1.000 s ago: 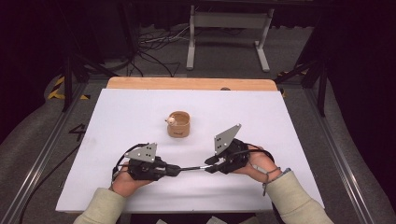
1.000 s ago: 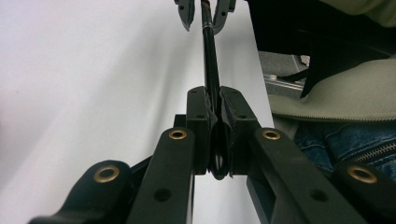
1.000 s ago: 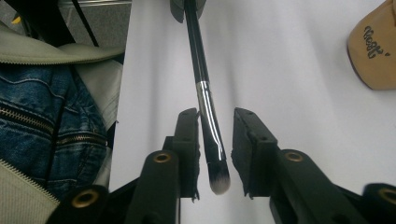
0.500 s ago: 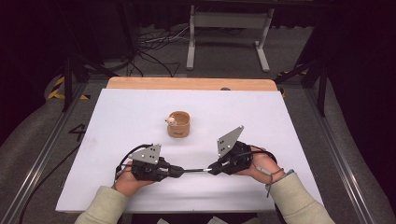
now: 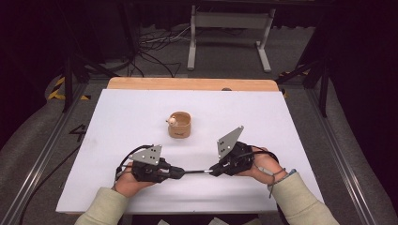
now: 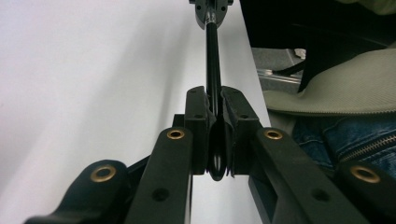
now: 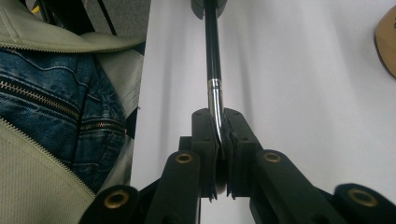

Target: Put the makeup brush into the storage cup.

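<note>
**A:** Where is the tool right now, and what are my grippers doing to it?

**B:** You hold a thin black rod (image 5: 193, 172) level above the near part of the white table (image 5: 281, 122), stretched between your two hands; your left gripper (image 5: 174, 172) pinches its black end, the pads pressed flat against it on both sides, as the left gripper view shows (image 6: 215, 140); your right gripper (image 5: 215, 171) pinches the other end, where a silver metal collar (image 7: 214, 88) meets a shiny stem that runs down between the pads; its jaws have just been closing and now press on that stem.

**A:** So both are clamped on the same thing?

**B:** Yes; each one grips one end, and the two point at each other, your left from the left, your right from the right; the rod bridges the short gap between them; whether it touches the tabletop I cannot tell.

**A:** What else is around me?

**B:** A small round wooden cup (image 5: 179, 125) stands farther away, near the middle of the table, well apart from both grippers, with a small pale thing at its left rim, too small for me to name; a wooden strip (image 5: 192, 84) runs along the far edge; your pale green sleeves (image 5: 300, 201) come in from the near side.
</note>
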A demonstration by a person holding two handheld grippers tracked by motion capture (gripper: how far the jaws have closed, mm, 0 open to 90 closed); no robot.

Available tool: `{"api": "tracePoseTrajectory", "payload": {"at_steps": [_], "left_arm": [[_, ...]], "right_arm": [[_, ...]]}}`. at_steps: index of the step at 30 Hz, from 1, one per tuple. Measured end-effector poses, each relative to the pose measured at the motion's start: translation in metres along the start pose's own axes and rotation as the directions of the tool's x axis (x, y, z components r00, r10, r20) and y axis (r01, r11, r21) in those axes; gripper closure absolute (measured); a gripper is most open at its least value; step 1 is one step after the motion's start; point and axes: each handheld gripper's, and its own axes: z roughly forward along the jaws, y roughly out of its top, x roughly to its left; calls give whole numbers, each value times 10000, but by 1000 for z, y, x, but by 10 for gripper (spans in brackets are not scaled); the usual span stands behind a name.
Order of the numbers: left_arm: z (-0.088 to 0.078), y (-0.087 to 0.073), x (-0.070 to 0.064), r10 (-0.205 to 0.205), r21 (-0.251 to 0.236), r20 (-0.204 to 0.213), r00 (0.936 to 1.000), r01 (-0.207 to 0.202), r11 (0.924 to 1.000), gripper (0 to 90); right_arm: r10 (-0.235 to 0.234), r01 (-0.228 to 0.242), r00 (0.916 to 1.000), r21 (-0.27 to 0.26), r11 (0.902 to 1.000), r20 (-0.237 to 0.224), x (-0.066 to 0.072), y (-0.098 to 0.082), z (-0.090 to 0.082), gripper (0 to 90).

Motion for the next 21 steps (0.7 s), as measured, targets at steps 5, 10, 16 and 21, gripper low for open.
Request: {"api": "tracePoseTrajectory", "payload": {"at_steps": [5, 10, 16, 21], "left_arm": [[4, 5, -4, 141, 334, -86, 9999, -138, 9993, 737], [3, 11, -5, 141, 412, -391, 9991, -124, 9991, 621], [7, 20, -8, 300, 721, -489, 9984, -265, 9970, 614], [15, 24, -8, 296, 916, -465, 9985, -253, 9955, 620]], "right_arm": [[-79, 79, 10000, 122, 9999, 13, 1, 4, 0, 850], [-310, 307, 9995, 591, 9978, 38, 3, 12, 4, 849], [-472, 419, 9984, 1495, 9879, 315, 4, 23, 11, 849], [-646, 548, 9972, 2247, 9729, 365, 6, 35, 17, 849]]}}
